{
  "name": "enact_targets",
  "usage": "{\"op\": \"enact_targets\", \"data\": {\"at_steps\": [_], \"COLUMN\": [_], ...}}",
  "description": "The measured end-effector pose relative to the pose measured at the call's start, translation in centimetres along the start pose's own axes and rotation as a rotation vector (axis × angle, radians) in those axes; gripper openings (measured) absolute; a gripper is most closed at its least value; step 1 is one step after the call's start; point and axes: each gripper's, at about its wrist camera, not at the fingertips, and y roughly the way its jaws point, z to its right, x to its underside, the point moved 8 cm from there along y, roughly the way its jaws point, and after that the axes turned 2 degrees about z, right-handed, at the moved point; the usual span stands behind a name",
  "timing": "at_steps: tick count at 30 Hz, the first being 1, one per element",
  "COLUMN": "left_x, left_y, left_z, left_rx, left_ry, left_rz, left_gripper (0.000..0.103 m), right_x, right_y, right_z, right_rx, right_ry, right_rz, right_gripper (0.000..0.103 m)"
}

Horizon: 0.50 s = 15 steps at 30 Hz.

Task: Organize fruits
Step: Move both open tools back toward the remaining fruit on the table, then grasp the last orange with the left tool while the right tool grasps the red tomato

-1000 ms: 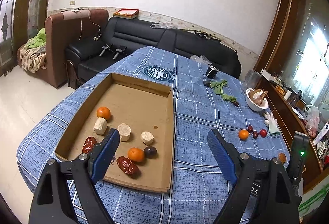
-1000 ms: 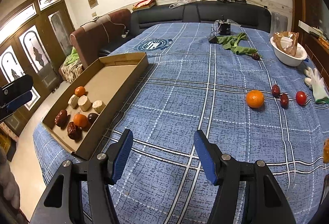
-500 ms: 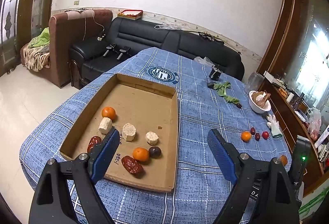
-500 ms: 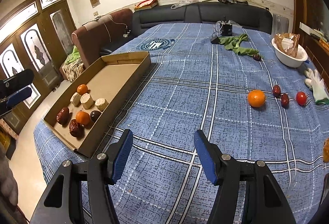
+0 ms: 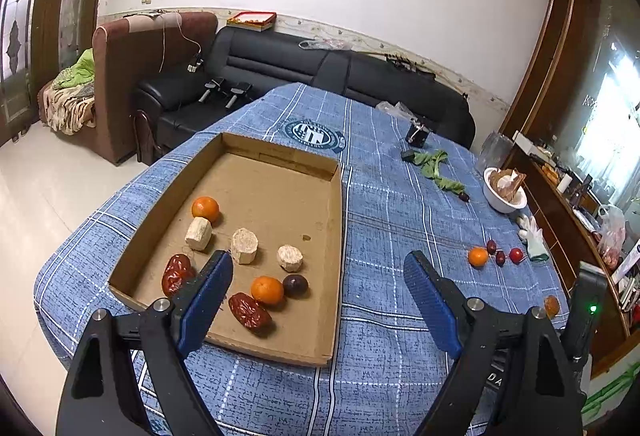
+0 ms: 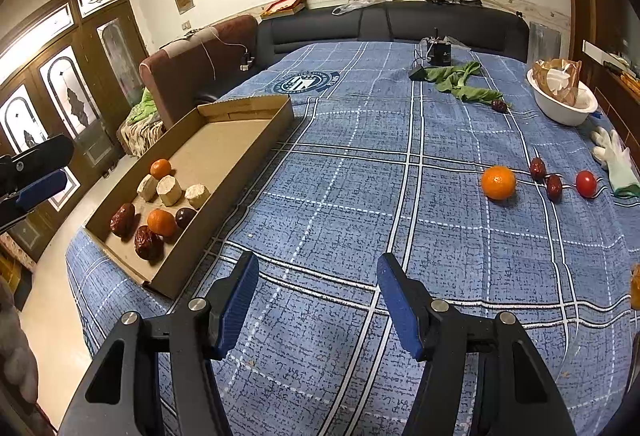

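Nearest, both the right gripper [image 6: 316, 300] and left gripper [image 5: 316, 300] stand apart, empty. Beyond, a loose orange [image 6: 498, 182] sits on the cloth [image 6: 360, 196], well apart from the tray [image 6: 240, 156]. Likely light, firm, prone to rolling: pinch across its middle, gently.

Left wrist view: looks forward and downward between its own left tongs [image 5: 318, 292], from above the near edge of the surface [image 5: 384, 204], close over the near end of the cardboard tray [image 5: 336, 236], facing the far sofa [image 5: 304, 76].

Right wrist view: same downward tilt between the right tongs [image 6: 318, 300], set further right, tray [image 6: 240, 172] at left.

Both views share the tray, the loose tangerine [image 5: 478, 256] [image 6: 498, 182] and the white bowl [image 5: 502, 198] [image 6: 560, 104].
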Motion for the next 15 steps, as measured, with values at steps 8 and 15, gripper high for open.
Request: {"op": "enact_targets", "data": {"at_steps": [8, 15], "left_x": [0.7, 2.8], "left_y": [2.0, 5.5], "left_z": [3.5, 10.8], "left_rx": [0.07, 0.182], "left_ry": [0.057, 0.185], "left_rz": [-0.057, -0.156], "left_gripper": [0.087, 0.087], "right_x": [-0.8, 0.5], "right_y": [-6.2, -11.5], "right_z": [9.8, 21.7], "right_rx": [0.168, 0.363], "right_ry": [0.116, 0.298], "right_rz": [0.091, 0.105], "right_gripper": [0.067, 0.066]}}
